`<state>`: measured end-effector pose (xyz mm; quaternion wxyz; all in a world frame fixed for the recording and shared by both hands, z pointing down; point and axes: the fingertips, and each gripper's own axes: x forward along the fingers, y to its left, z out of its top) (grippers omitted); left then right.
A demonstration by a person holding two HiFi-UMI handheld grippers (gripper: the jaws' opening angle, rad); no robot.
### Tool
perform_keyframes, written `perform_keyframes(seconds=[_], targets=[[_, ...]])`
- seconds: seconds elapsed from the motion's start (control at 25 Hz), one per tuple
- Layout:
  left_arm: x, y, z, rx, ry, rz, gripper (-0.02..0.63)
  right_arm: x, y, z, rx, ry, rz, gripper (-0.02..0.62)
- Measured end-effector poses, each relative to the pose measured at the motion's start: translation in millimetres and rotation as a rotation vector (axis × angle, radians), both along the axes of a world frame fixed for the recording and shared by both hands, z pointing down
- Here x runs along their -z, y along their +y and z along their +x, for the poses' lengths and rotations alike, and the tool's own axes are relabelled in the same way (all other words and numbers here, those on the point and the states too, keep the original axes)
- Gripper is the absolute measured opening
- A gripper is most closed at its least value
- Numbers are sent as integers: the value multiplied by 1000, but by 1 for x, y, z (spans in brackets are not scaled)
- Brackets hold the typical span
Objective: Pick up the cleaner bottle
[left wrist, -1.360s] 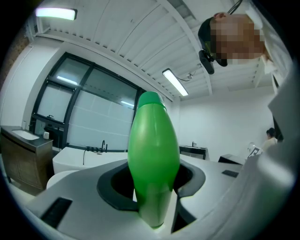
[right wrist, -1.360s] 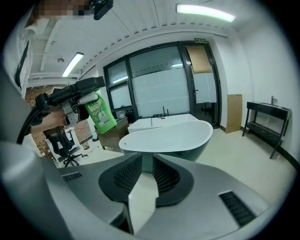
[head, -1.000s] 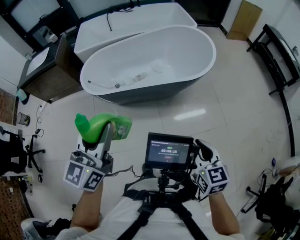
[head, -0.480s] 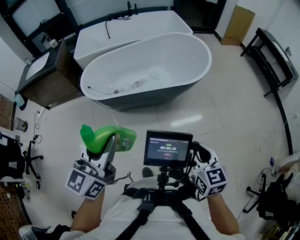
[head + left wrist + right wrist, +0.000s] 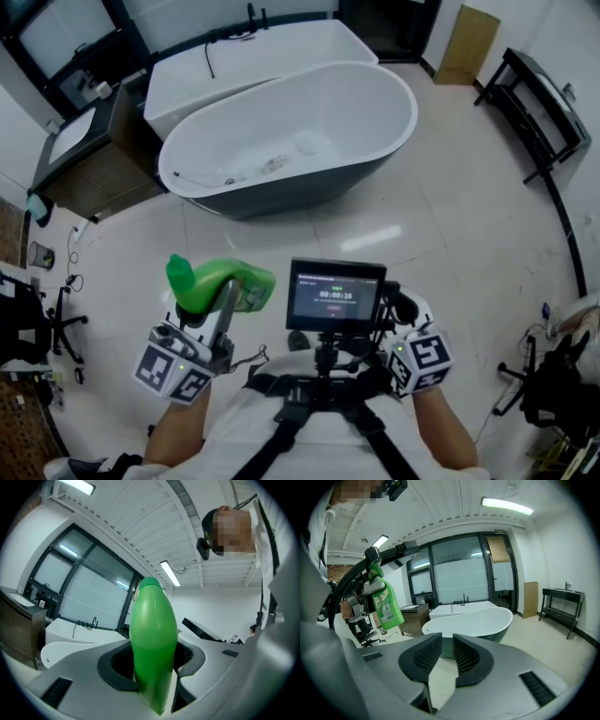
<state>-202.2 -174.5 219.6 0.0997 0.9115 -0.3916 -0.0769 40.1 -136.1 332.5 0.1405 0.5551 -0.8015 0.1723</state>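
The green cleaner bottle (image 5: 217,281) hangs in the air on its side, cap to the left, above the pale floor. My left gripper (image 5: 229,289) is shut on its body. In the left gripper view the bottle (image 5: 153,639) fills the middle, rising from between the jaws of the left gripper (image 5: 153,667). My right gripper (image 5: 403,306) is held low at the right, partly hidden behind a monitor. Its jaws (image 5: 447,651) stand a narrow gap apart with nothing between them. The right gripper view also shows the bottle (image 5: 387,604) at the left, label facing it.
A white oval bathtub (image 5: 409,90) with a dark outside stands ahead, and a rectangular white tub (image 5: 272,45) lies behind it. A wooden cabinet (image 5: 98,150) is at the far left, a black bench (image 5: 532,103) at the right. A monitor (image 5: 336,296) rides on the person's chest rig.
The bottle stays in the left gripper and has drifted slightly lower and to the right in the head view. The bathtub has shifted a little up and left in the picture.
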Motion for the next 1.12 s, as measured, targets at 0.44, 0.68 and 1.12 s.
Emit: perform_keyframes(seconds=[0.44, 0.68, 1.12], targets=[[-16, 41, 15, -58, -45, -29, 164, 8, 31, -2, -22, -16, 35, 77], [-18, 45, 27, -86, -68, -56, 164, 19, 32, 12, -41, -33, 39, 77], [-13, 45, 29, -30, -81, -79, 164, 29, 26, 24, -6, -8, 16, 75]])
